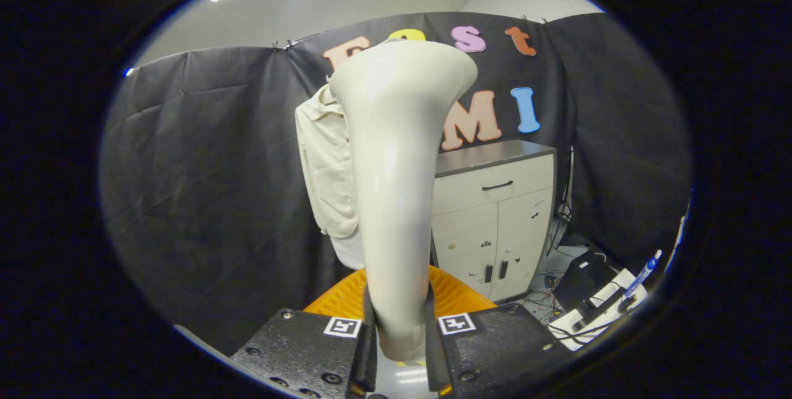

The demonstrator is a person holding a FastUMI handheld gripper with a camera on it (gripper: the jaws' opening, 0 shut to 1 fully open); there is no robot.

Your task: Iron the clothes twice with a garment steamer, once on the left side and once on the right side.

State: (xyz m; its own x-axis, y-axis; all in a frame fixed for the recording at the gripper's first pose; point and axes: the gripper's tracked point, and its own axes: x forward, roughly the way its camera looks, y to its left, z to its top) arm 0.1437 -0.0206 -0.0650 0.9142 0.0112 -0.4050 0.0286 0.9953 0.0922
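The gripper (399, 331) clamps the handle of a cream garment steamer (396, 158), both fingers pressed against its sides, the steamer standing upright w/ its flared head up top. Just beyond it hangs a pale beige shirt (325, 164) (partly hidden behind the steamer; contact between head & fabric can't be told), against the booth's black cloth wall (198, 170). An orange ribbed object (458, 294) sits low behind the fingers. To the right stands a cream cabinet (495, 219) w/ dark top; near it, cables and a blue-capped pen (643, 272).
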